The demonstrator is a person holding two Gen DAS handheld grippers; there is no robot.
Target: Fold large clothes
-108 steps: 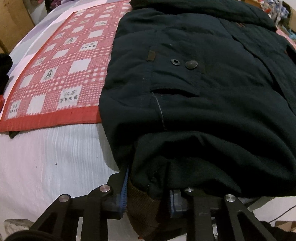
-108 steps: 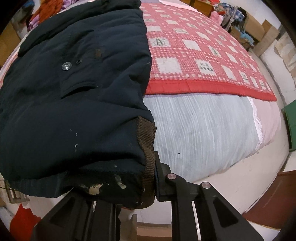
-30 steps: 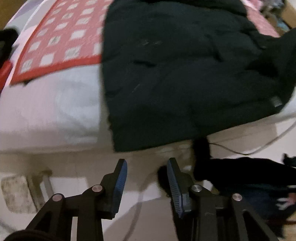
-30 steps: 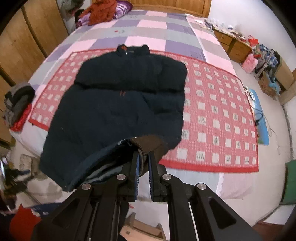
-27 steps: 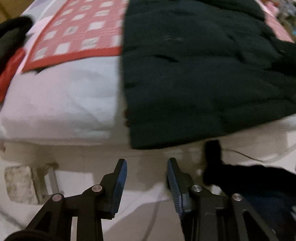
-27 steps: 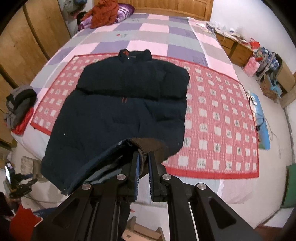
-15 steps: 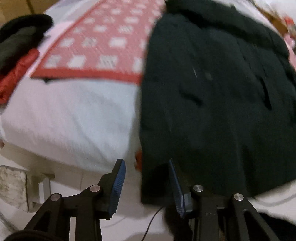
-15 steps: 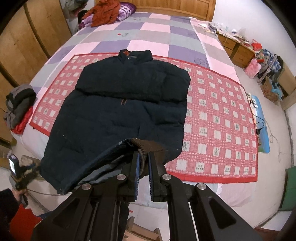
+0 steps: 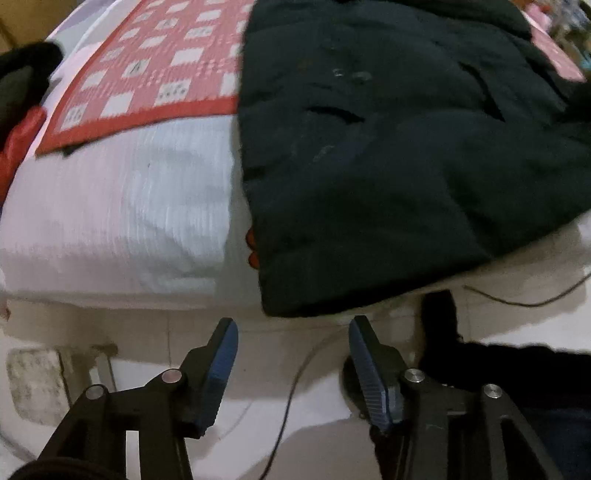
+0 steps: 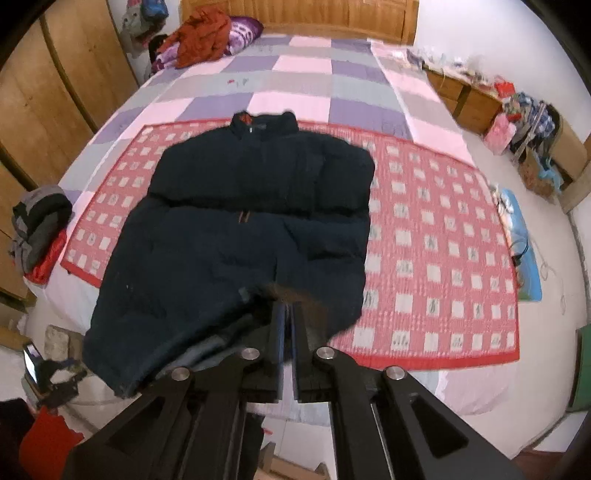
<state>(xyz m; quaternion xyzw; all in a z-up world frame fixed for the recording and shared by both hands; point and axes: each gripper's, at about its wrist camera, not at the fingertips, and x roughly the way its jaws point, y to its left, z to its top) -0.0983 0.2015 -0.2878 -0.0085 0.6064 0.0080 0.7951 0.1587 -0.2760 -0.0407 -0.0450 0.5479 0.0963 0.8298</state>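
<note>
Left tool (image 9: 293, 328) dropped below jacket (image 9: 388, 147) hem, gaping, empty; right tool (image 10: 287, 314) clamps brown cuff (image 10: 295, 295).

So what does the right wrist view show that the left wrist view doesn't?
Only the right wrist view shows the right gripper, jaws shut on the jacket's brown cuff, plus the collar and headboard. Only the left wrist view shows the left gripper, jaws open and empty below the hem, and a cable on the floor. Both show the dark jacket on the red checked blanket.
</note>
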